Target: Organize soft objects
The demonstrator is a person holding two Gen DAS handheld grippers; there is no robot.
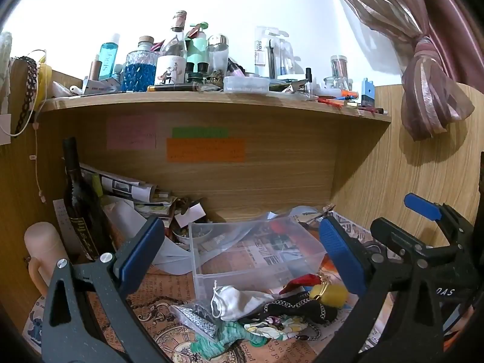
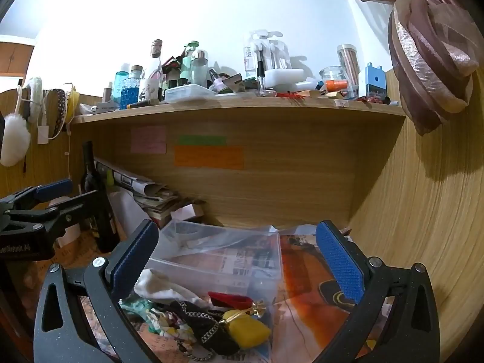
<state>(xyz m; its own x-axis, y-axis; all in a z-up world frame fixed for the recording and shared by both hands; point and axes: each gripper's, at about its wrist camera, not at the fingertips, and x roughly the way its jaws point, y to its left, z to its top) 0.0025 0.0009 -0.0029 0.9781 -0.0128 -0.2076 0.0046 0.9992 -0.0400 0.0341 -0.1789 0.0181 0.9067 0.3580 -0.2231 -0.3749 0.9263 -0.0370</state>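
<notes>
Both the left claw (image 1: 239,242) and right claw (image 2: 237,260) hang spread and empty over the soft pile (image 2: 193,320) just before the clear bin (image 2: 230,260), where a careless pinch could snag the chain (image 2: 208,335) and drag neighbours along.

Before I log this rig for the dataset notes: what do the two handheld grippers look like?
Both the left gripper and right gripper share one design: speckled dark-grey angular arms with triangular cutouts, silver pivot screws, and textured blue pads. White lettering marks the bodies.
</notes>
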